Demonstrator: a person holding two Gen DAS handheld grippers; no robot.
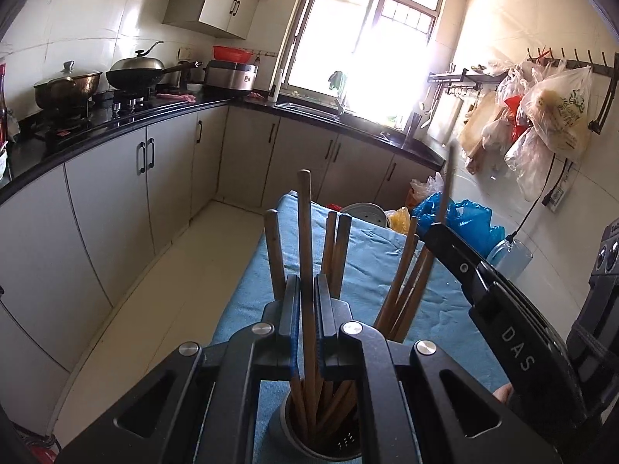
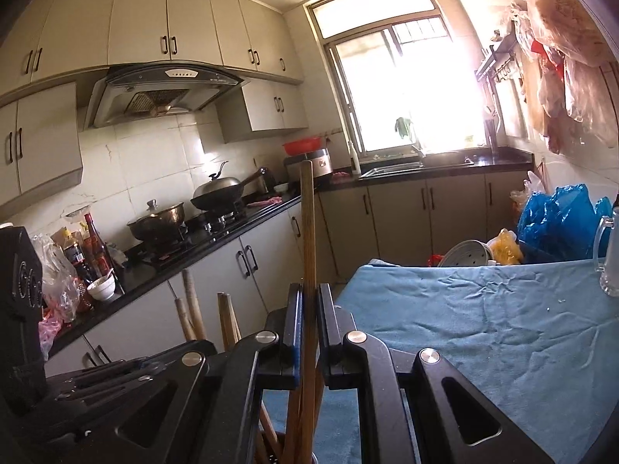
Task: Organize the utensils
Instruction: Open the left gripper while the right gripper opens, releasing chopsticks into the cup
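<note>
Your left gripper [image 1: 307, 294] has its jaws pinching one upright brown wooden chopstick [image 1: 305, 239] whose lower end stands in the round grey metal utensil holder [image 1: 288, 439], among other chopsticks, on the blue cloth-covered counter [image 1: 363, 266]. Your right gripper [image 2: 309, 303] likewise pinches a second wooden chopstick [image 2: 308, 232], held upright above that holder.

Strong daylight pours in through the window [image 1: 363, 38], which is blown out to plain white in both views and washes glare over the wall [image 1: 499, 11] beside it. The black counter [image 1: 127, 123] carries bright reflections. The cabinets [image 1: 96, 193] below sit in softer, dimmer light. Both views bend hard toward the edges (straight lines curve), with dark corners. A thin dark stick [image 1: 448, 178] in the left view looks blurred.
</note>
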